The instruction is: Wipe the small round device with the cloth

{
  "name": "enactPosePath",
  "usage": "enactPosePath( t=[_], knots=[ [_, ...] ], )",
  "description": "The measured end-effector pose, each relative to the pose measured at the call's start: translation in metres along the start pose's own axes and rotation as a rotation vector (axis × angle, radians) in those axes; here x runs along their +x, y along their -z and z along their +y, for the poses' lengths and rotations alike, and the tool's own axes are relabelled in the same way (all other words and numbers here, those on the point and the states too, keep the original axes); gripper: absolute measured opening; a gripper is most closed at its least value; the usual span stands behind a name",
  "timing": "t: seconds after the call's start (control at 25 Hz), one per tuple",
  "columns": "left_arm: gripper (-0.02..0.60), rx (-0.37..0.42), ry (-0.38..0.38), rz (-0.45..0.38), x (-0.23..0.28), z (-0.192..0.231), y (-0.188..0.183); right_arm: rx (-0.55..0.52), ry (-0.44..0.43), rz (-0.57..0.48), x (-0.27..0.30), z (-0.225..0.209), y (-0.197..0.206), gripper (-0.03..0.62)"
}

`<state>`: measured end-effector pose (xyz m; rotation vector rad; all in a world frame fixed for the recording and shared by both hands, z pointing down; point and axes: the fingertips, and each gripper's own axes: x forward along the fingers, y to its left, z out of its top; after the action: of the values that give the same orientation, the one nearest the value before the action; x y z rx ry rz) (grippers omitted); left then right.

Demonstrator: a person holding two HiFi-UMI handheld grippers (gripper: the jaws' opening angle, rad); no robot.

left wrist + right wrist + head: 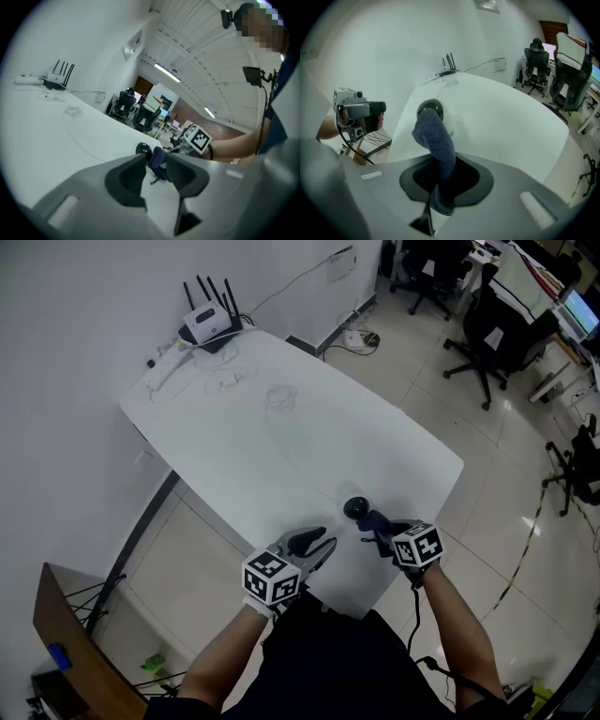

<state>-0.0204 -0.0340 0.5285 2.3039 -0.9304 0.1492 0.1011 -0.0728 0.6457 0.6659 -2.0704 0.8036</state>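
The small round device (354,508), black and dome-shaped, sits near the white table's (234,456) front edge. My right gripper (380,532) is shut on a dark blue cloth (373,521) just right of the device. In the right gripper view the cloth (438,145) stands up out of the jaws (440,176) and its end reaches over the device (430,107). My left gripper (319,543) hovers a little to the device's left, open, with nothing between its fingers. In the left gripper view the device (143,149) and cloth (157,159) lie beyond the left gripper (157,171).
A router (211,324) with antennas and a power strip (169,367) sit at the table's far corner against the wall. Thin cable loops (281,397) lie mid-table. Office chairs (487,329) stand on the floor beyond, a wooden piece (66,634) at lower left.
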Motion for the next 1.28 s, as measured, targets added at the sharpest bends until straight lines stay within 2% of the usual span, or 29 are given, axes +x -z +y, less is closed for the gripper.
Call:
enactPosePath(
  t=[0.24,0.36,0.44,0.6,1.0,1.28],
  knots=[
    [0.132,-0.006,-0.003,0.001,-0.005,-0.007,0.006,0.169,0.048,-0.043,-0.014,-0.031,-0.005,0.061],
    [0.130,-0.017,-0.011,-0.003,-0.010,-0.006,0.008,0.273,0.037,-0.056,-0.015,-0.034,-0.009,0.061],
    [0.129,-0.026,-0.018,-0.008,-0.014,-0.005,0.009,0.305,0.014,-0.057,-0.012,-0.029,-0.012,0.061],
    [0.126,-0.038,-0.034,-0.014,-0.020,-0.004,0.014,0.235,-0.010,-0.049,-0.008,-0.007,-0.024,0.061],
    [0.126,-0.064,-0.043,-0.024,-0.033,0.002,0.018,0.032,0.041,-0.072,-0.027,0.034,-0.070,0.061],
    [0.126,-0.071,-0.042,-0.019,-0.032,0.006,0.017,-0.029,-0.013,-0.076,-0.025,0.073,-0.085,0.061]
  ],
)
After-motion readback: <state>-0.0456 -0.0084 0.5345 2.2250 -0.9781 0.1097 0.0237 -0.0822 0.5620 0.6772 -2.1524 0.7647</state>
